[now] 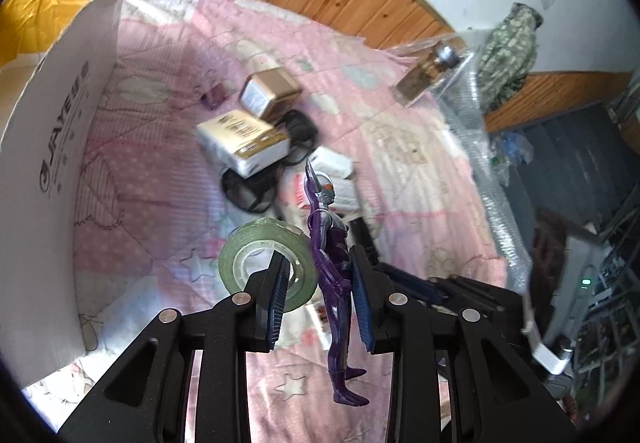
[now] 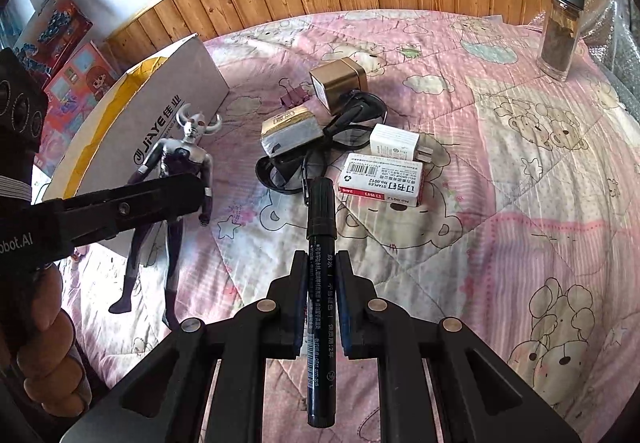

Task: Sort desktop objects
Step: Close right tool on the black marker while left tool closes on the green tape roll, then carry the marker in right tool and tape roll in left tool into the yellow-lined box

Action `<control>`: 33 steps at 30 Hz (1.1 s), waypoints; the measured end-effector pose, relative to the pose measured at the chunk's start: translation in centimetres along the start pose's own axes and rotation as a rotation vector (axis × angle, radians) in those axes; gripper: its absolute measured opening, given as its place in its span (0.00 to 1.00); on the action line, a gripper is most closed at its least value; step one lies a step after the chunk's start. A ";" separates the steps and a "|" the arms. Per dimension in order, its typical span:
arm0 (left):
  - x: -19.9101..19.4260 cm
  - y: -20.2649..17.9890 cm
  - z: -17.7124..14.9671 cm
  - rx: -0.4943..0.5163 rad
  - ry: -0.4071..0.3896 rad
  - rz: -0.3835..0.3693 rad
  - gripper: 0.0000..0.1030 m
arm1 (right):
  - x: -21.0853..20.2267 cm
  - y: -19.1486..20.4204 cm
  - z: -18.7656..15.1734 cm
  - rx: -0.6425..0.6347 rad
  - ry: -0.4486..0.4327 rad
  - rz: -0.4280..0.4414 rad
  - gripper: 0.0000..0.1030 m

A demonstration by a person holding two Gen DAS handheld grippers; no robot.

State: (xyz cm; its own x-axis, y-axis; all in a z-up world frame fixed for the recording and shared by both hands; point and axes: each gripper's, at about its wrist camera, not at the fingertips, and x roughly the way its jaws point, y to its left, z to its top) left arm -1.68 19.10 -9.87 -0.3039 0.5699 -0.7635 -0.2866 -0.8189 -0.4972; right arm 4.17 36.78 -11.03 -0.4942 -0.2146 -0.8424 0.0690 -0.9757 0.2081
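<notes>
Your left hand-held gripper (image 1: 320,283) pinches the purple figure (image 1: 334,275) at its waist; your right hand-held gripper (image 2: 322,283) pinches the black marker (image 2: 320,283) mid-barrel. The figure hangs long below the pads, so it may swing against the white box (image 1: 52,163) at the left.

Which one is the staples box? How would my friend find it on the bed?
Look at the pink cartoon quilt and find the messy pile in its middle, by the tangled black cable. The staples box lies flat at the pile's right front edge, just past the tip of the black marker in the right gripper. It alone shows a barcode and a red side.
</notes>
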 end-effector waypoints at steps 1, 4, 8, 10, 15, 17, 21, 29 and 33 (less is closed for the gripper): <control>0.7 0.8 -0.3 -0.022 0.015 0.031 0.31 | 0.2 0.1 -0.2 -0.001 0.005 0.000 0.14; 1.9 2.9 -1.2 -0.071 0.050 0.042 0.31 | 0.7 0.5 -0.7 -0.008 0.020 0.005 0.14; 1.5 3.0 -1.3 -0.062 0.034 0.043 0.31 | 0.8 0.7 -1.1 -0.016 0.025 0.007 0.14; 1.1 2.5 -1.2 -0.037 0.016 0.069 0.24 | 0.8 0.9 -1.2 -0.018 0.024 0.008 0.14; 0.1 1.6 -1.0 -0.001 -0.017 0.080 0.15 | 0.3 1.2 -1.1 -0.033 0.014 0.009 0.14; -0.4 1.3 -0.9 0.006 -0.028 0.075 0.15 | -0.1 1.6 -1.0 -0.043 0.002 0.008 0.14; -1.5 1.1 -1.2 0.002 -0.049 0.066 0.15 | -0.6 2.1 -0.8 -0.051 -0.010 0.008 0.14; -3.9 0.5 -1.5 0.000 -0.097 0.079 0.15 | -1.5 3.7 -0.5 -0.074 -0.022 0.021 0.14; -5.0 0.4 -1.6 0.003 -0.123 0.101 0.15 | -2.1 5.0 -0.3 -0.099 -0.032 0.029 0.14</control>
State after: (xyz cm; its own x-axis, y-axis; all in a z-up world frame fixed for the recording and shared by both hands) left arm 1.19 15.80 -6.88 -0.4399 0.4890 -0.7532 -0.2520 -0.8723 -0.4191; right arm 5.79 32.39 -8.34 -0.5177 -0.2426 -0.8205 0.1681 -0.9691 0.1805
